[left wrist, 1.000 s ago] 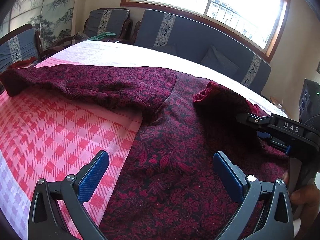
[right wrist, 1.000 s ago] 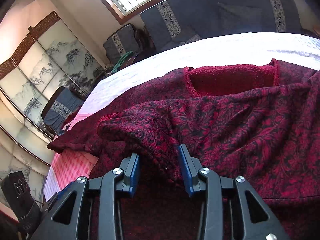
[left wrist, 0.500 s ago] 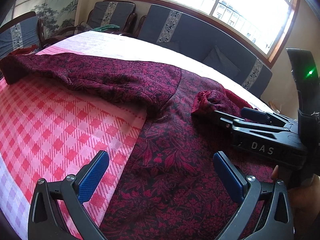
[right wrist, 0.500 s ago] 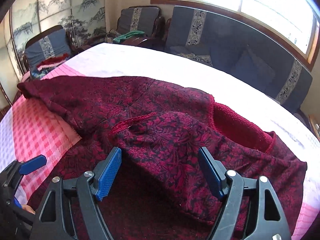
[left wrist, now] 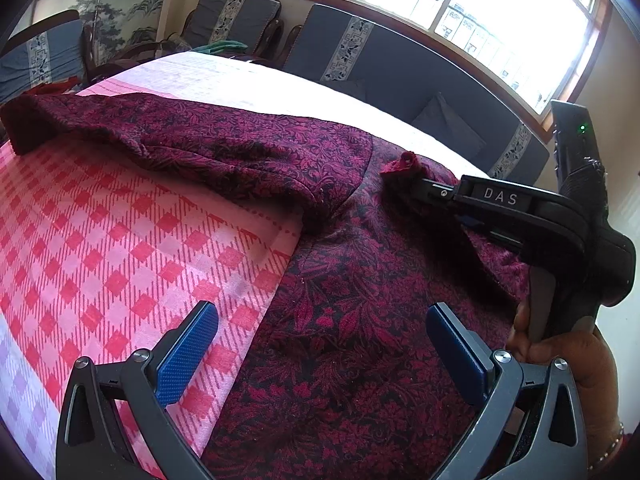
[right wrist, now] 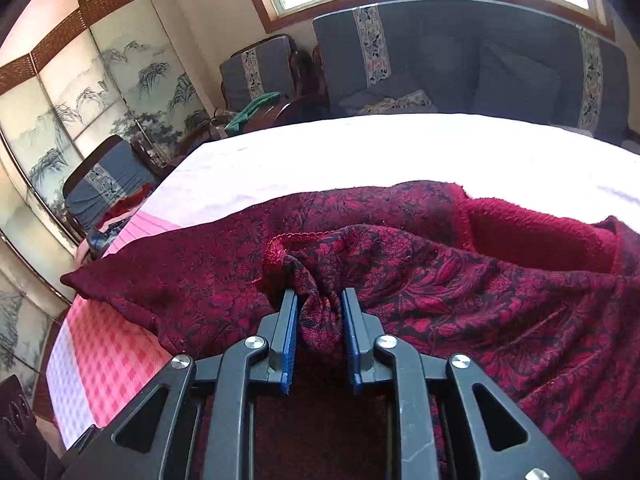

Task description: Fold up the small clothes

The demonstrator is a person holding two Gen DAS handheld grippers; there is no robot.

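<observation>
A dark red floral-patterned garment (left wrist: 340, 300) lies spread on the pink checked tablecloth (left wrist: 100, 248), one sleeve stretched out to the left. My left gripper (left wrist: 320, 352) is open and empty, low over the garment's near hem. My right gripper (right wrist: 318, 320) is shut on a bunched fold of the garment (right wrist: 320, 308), near the other sleeve's cuff. It also shows in the left wrist view (left wrist: 432, 188) at the right, pinching the cloth. The plain red inner lining (right wrist: 532, 236) shows at the neck opening.
A dark grey sofa (left wrist: 400, 64) and armchairs (left wrist: 236, 20) stand beyond the table's far edge under a bright window. A painted folding screen (right wrist: 80, 100) stands at the left. The white far part of the tablecloth (right wrist: 360, 152) lies behind the garment.
My right gripper was open over the garment half a second ago and has now shut on a fold of it. My left gripper has stayed open in place.
</observation>
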